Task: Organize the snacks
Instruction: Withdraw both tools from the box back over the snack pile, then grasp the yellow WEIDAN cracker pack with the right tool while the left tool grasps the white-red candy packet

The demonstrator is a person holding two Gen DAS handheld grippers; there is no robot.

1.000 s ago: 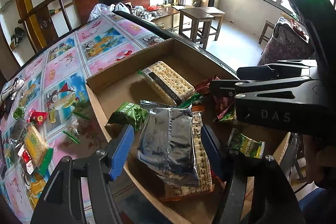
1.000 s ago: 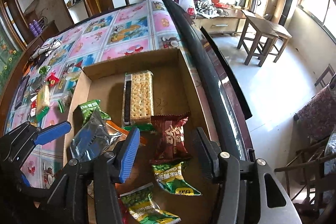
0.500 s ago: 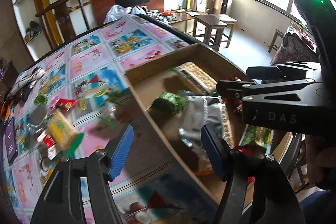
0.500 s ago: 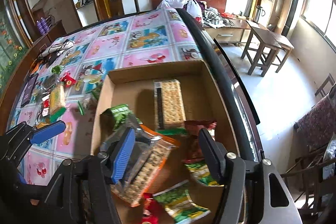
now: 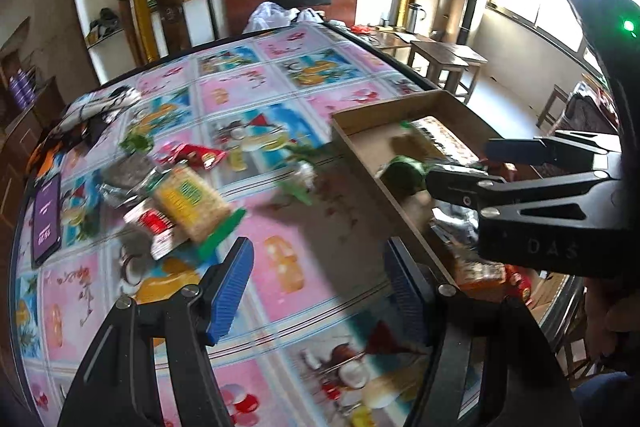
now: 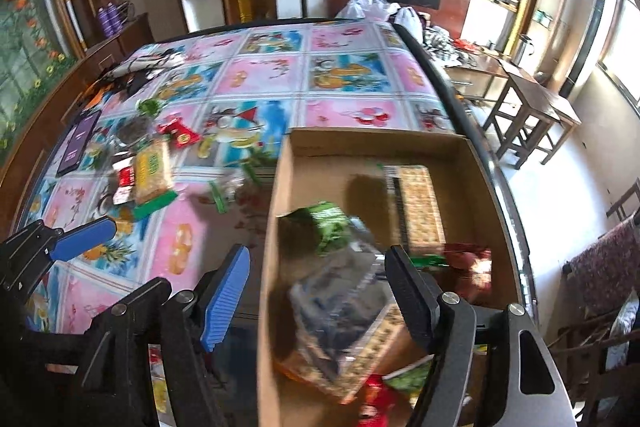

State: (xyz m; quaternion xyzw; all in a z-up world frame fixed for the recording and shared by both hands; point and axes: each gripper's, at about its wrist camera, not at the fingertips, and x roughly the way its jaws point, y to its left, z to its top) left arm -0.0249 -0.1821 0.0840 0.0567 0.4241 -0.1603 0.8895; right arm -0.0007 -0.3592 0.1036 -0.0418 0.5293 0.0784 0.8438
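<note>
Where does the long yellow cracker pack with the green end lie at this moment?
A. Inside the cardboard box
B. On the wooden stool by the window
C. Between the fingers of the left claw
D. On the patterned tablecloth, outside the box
D: the yellow cracker pack lies on the tablecloth, well apart from the cardboard box, among other loose snacks.

Left tongs: black metal arms w/ ribbed blue pads, silver screws at the joints. Right tongs: same black frame, one blue pad, one black; "DAS" stamped on its side, green LED lit on housing above.
</note>
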